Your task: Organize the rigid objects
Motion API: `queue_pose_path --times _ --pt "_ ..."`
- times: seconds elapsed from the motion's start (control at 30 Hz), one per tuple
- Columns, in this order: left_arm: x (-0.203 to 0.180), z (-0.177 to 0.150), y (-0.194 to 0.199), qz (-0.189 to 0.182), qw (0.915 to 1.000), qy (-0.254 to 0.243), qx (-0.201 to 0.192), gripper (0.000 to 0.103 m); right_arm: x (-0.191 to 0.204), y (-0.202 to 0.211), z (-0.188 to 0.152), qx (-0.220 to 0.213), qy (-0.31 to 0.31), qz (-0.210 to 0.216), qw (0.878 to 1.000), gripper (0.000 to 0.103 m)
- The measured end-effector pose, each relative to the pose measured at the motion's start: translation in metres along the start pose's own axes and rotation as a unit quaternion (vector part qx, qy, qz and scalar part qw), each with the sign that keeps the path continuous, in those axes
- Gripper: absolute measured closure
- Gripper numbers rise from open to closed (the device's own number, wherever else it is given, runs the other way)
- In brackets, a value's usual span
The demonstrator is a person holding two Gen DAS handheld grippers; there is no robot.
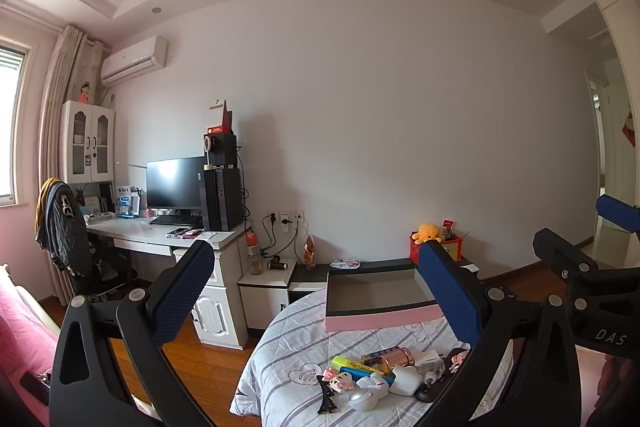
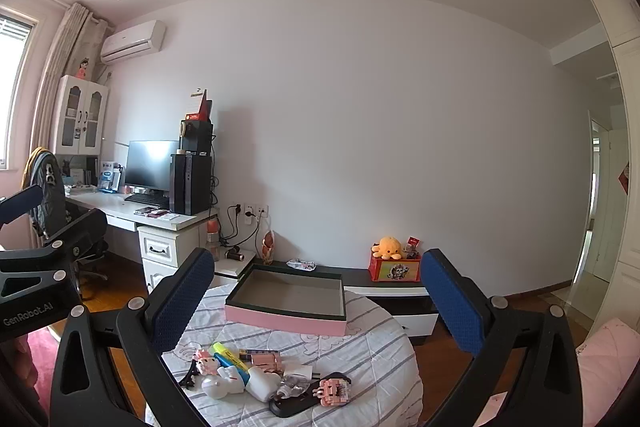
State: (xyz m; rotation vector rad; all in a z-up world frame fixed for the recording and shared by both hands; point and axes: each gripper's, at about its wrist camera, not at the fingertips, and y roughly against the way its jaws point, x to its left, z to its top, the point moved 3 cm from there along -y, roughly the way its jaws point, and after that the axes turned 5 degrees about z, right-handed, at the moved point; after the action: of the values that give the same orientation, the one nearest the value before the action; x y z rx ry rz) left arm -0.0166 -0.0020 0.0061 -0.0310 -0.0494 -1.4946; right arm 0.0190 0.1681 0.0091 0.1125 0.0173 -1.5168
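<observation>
— Two grippers were up when I looked, both level over the round table. The left gripper [image 1: 316, 291] had its blue pads spread as wide as they would go, with nothing between them. The right gripper [image 2: 316, 299] stood the same way, jaws wide apart and empty.

— And the things to be sorted?

— Heaped on the striped quilt [image 2: 360, 359] covering the table, at about six o'clock from the pink box [image 2: 286, 321]. The box lay open and bare inside, at the far edge of the table, near twelve o'clock from the heap and well apart from it.

— What was in the heap?

— A yellow highlighter [image 1: 350, 363] touching a blue one, a rose-gold cylinder [image 1: 402, 357] just beside them at their three o'clock, and a white bottle [image 1: 406, 381] lying on its side. A small white dome [image 1: 362, 401] sat at six o'clock in the pile, a black hair clip [image 1: 326, 397] at its nine o'clock. A pink block figure [image 2: 334, 391] rested on a flat black thing at the right end; what that was I couldn't tell.

— Did either gripper touch anything?

— Neither. Both hung above the near edge, clear of the heap. Beyond the table, at one o'clock, an orange plush toy [image 2: 388, 247] sat on a red box against the wall.
</observation>
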Motion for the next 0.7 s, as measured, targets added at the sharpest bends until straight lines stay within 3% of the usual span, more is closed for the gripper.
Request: queue_pose_path --times 0.7 --pt "0.0009 -0.0031 -0.0027 0.001 1.0000 0.000 0.006 0.000 0.0056 0.0026 -0.0002 0.002 0.009 0.004 1.000 0.000"
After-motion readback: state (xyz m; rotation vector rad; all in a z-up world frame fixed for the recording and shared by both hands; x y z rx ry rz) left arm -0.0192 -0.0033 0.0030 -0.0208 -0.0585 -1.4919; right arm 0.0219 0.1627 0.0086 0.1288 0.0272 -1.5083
